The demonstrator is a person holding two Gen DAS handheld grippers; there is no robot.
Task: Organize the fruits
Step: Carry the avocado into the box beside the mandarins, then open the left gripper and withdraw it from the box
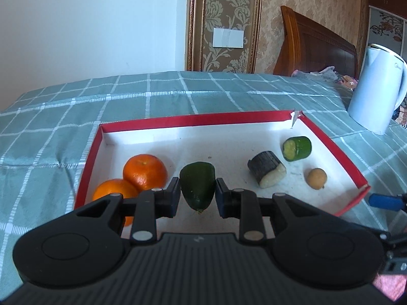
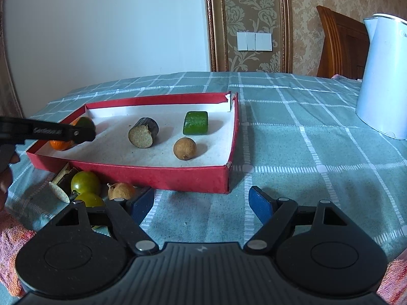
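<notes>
**Two tongs, one loaded**

Your left gripper (image 1: 198,193) is clamped on the dark green piece (image 1: 198,184), tapered end pointing back at you, over the red box (image 1: 330,143) beside two oranges (image 1: 145,171). Your right gripper (image 2: 201,204) stands apart, empty, outside the near wall. Loose fruit (image 2: 85,181) lies to its left on the cloth.
</notes>
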